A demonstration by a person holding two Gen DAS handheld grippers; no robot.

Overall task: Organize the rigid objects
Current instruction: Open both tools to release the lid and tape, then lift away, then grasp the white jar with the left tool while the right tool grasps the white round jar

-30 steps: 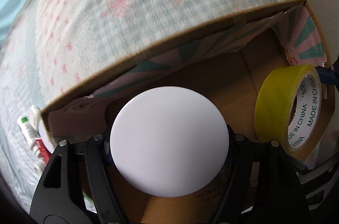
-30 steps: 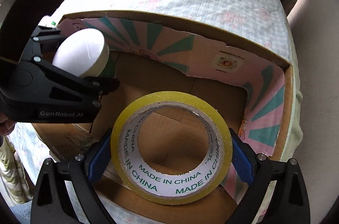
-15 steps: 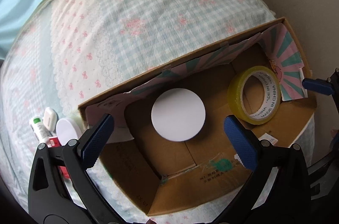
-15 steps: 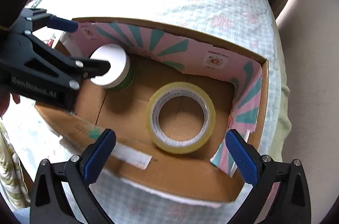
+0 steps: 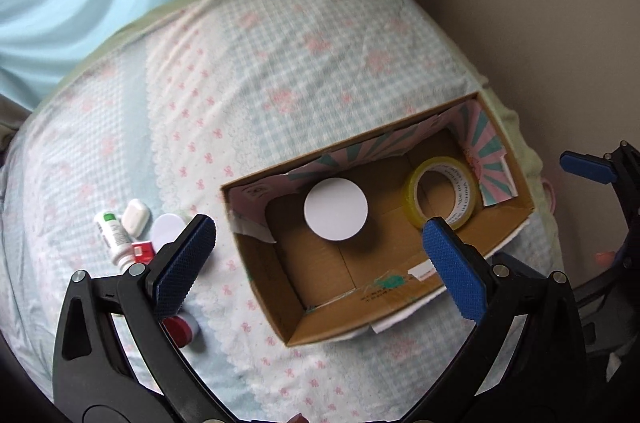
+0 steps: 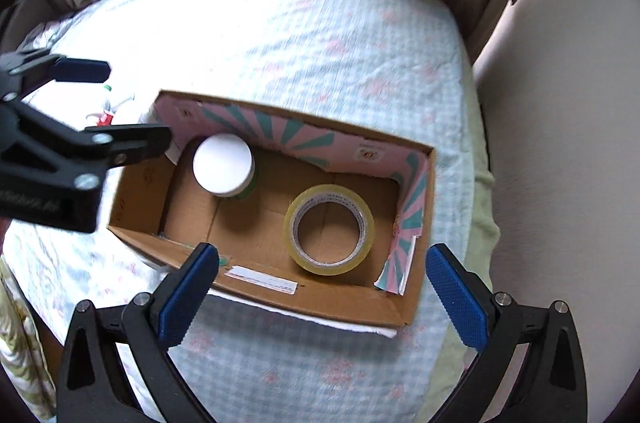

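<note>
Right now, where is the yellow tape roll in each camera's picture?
Left wrist view: the yellow tape roll lies at the right end of the cardboard box, right of centre.
Right wrist view: the tape roll lies near the middle of the picture, in the box's right half.
Shared landmark: the white-lidded jar stands to its left in both.

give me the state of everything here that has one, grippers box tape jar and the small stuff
left gripper: open, empty
right gripper: open, empty
cardboard box: open-topped
tape roll: flat in box
white-lidded jar: upright in box, lid on
small tube: lying outside box
</note>
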